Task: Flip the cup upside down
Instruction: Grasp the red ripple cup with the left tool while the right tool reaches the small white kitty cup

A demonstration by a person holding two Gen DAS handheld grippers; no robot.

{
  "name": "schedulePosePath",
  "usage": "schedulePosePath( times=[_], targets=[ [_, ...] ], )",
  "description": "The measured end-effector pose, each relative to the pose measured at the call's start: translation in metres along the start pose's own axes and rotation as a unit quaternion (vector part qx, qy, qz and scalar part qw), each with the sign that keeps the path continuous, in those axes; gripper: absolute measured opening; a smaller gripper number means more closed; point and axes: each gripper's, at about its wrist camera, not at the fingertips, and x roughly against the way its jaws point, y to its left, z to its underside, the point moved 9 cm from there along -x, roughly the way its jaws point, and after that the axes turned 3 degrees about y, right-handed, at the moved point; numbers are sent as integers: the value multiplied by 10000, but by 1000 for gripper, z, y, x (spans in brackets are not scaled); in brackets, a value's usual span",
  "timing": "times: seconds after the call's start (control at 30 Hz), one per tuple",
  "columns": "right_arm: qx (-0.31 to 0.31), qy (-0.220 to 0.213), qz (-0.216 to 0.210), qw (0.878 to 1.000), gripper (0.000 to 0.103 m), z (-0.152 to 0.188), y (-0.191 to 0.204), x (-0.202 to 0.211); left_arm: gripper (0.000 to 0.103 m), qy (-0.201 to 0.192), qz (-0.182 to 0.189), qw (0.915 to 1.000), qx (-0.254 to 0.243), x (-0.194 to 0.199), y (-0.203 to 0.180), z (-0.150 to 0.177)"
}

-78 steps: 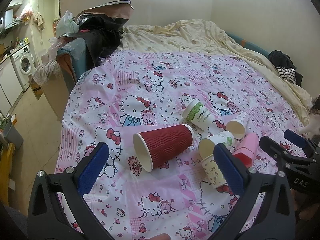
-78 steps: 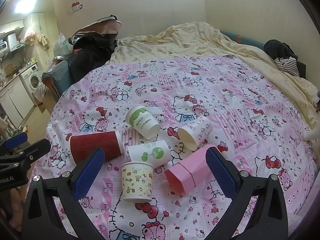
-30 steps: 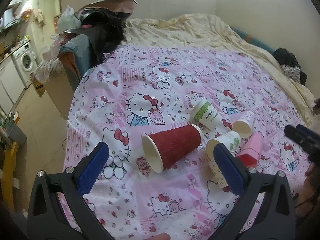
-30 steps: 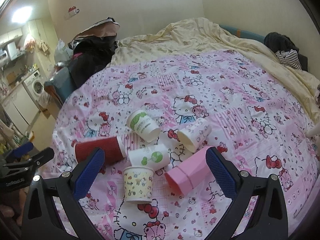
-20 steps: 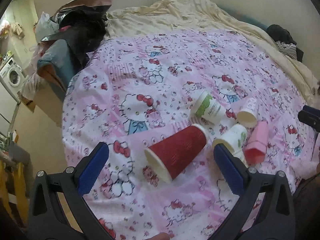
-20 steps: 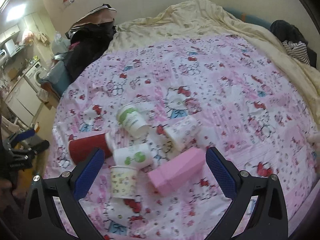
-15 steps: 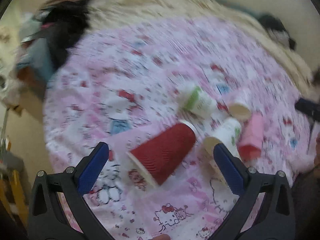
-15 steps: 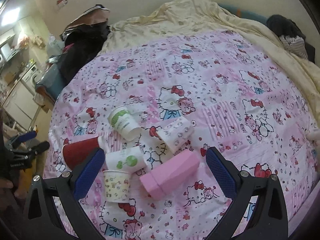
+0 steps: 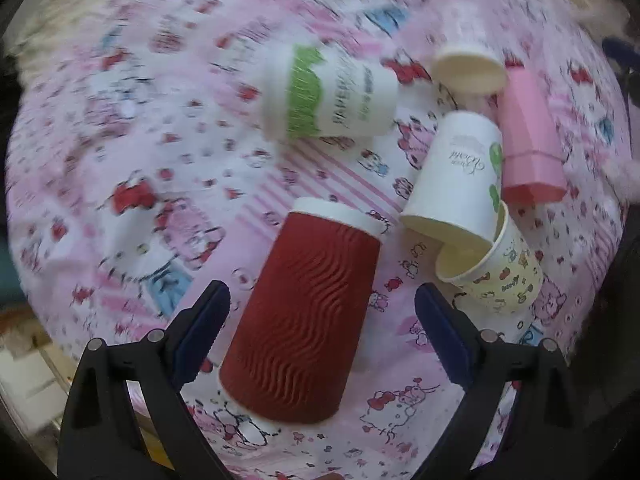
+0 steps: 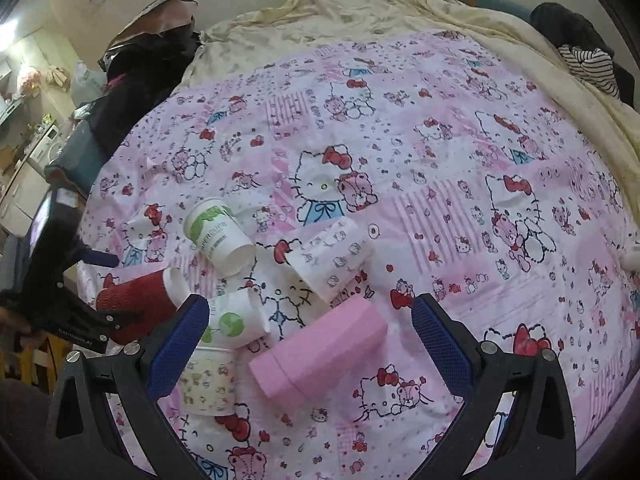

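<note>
Several cups lie on their sides on a pink Hello Kitty bedspread (image 10: 440, 184). A red ribbed cup (image 9: 308, 320) lies between the open fingers of my left gripper (image 9: 320, 320), its wide end toward the camera; it also shows in the right wrist view (image 10: 136, 304). Around it lie a white cup with a green band (image 9: 332, 96), a white cup with green dots (image 9: 460, 184), a yellow cartoon cup (image 9: 500, 272), a pink cup (image 9: 528, 144) and a small patterned cup (image 10: 332, 256). My right gripper (image 10: 312, 348) is open and empty, held above the pink cup (image 10: 320, 352).
A cream blanket (image 10: 400, 4) covers the far side of the bed. Dark bags and clothes (image 10: 148, 56) are piled at the bed's far left, striped clothing (image 10: 588, 64) at the far right. The bed's left edge drops to the floor by a kitchen area.
My left gripper has dropped down and forward fast, now straddling the red cup. My right gripper has lifted and tilted a little over the cups.
</note>
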Motion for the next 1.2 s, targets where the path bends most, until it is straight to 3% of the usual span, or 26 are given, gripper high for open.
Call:
schedulePosePath(
  times=[0.27, 0.47, 0.5, 0.57, 0.63, 0.77, 0.93, 1.07, 1.2],
  targets=[
    [27, 57, 99, 9999, 103, 4, -6, -5, 87, 790, -105, 9964, -303, -34, 4, -17],
    [43, 96, 126, 9999, 103, 5, -8, -7, 87, 1044, -341, 9921, -600, -50, -2, -31],
    [53, 81, 130, 9999, 103, 4, -8, -6, 83, 1072, -417, 9912, -648, -51, -2, -33],
    [67, 66, 127, 9999, 103, 4, -7, -6, 60, 1141, -421, 9903, -664, -51, -5, -31],
    [83, 69, 120, 9999, 103, 4, -6, -5, 61, 1140, -457, 9904, -630, -53, -6, -30],
    [-9, 109, 48, 9999, 103, 3, -9, -8, 60, 654, -360, 9959, -520, -35, -11, -28],
    [-521, 396, -111, 9978, 103, -3, -27, -23, 60, -426, -250, 9987, 149, 20, 3, -17],
    [-1340, 770, -505, 9867, 99, -14, -46, -44, 60, -1416, -241, 9866, 773, 61, 13, -9],
    [-1891, 1106, -768, 9727, 83, -24, -56, -68, 60, -1953, -265, 9720, 1283, 71, 33, -3]
  ],
)
